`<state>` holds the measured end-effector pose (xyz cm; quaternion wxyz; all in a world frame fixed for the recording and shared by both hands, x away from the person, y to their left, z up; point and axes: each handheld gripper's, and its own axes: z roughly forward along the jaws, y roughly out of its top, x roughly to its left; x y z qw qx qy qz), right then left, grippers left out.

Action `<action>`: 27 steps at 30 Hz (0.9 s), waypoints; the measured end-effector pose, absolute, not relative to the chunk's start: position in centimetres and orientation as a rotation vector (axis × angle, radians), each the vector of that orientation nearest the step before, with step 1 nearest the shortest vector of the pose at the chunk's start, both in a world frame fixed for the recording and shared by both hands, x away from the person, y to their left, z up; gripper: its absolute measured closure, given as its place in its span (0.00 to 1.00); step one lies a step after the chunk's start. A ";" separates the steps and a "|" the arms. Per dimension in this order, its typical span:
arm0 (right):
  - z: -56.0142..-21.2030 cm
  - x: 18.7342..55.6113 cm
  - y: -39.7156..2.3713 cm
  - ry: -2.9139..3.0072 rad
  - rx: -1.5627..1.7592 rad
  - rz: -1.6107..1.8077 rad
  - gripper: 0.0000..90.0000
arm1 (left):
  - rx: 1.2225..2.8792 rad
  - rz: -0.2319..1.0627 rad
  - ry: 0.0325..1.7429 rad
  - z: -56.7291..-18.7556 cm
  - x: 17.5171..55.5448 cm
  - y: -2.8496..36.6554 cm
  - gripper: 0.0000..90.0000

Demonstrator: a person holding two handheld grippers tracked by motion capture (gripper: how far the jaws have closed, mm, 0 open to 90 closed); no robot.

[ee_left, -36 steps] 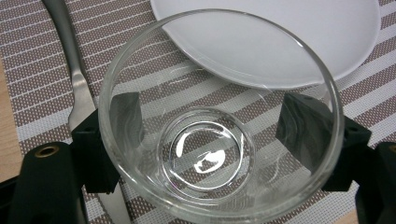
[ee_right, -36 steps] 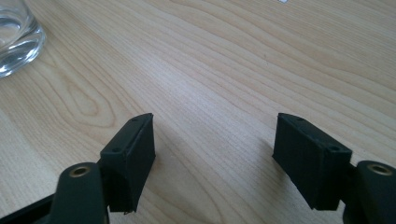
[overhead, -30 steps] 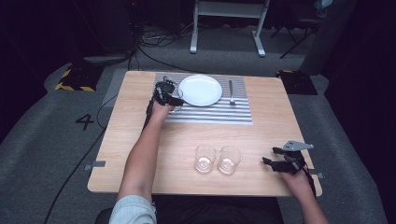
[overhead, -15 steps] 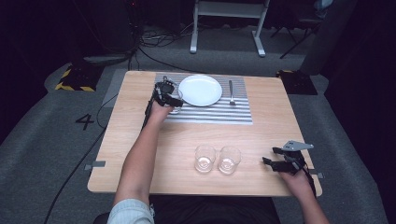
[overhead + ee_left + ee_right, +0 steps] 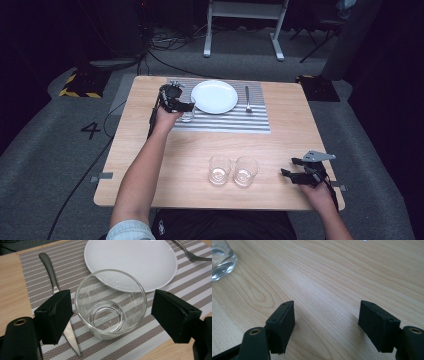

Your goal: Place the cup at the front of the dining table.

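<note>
1. High view: I count three glasses, one point(image 5: 188, 115) on the striped placemat point(image 5: 235, 120), two point(image 5: 233, 170) mid-counter.
2. One plate point(image 5: 214, 96), one fork point(image 5: 247, 98), one knife point(image 5: 53, 285).
3. My left gripper point(image 5: 110, 315) straddles the placemat glass, released; my right gripper point(image 5: 327, 325) gapes empty.

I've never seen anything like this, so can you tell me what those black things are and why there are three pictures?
A person sits at a light wooden table with a tool in each hand. Each tool is a hand-held gripper with two black jaws that squeeze like tongs. One picture is taken from above. The other two come from small cameras riding on the tools.

The left hand-held gripper has its jaws on either side of a clear, empty drinking glass without touching it, so the glass just stands on the grey striped placemat. Beside it lie a round white plate, a metal knife and a metal fork.

The right hand-held gripper is open and holds nothing. Two more clear glasses stand near the person.
</note>
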<state>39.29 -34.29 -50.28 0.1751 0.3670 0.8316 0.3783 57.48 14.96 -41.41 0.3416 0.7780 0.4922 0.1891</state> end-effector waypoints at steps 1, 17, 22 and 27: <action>-50.3 39.3 -34.3 2.356 1.037 1.072 0.33 | 2.014 0.492 1.272 -41.2 57.3 15.0 0.20; -50.3 39.3 -34.3 2.360 1.028 1.069 0.33 | 2.028 0.500 1.135 -37.6 50.7 15.2 0.20; -50.3 39.2 -34.3 2.357 1.022 1.064 0.33 | 2.014 0.490 1.080 -36.6 48.2 16.1 0.20; -50.3 39.2 -34.3 2.355 1.022 1.062 0.33 | 1.980 0.454 1.011 -37.2 45.3 18.1 0.19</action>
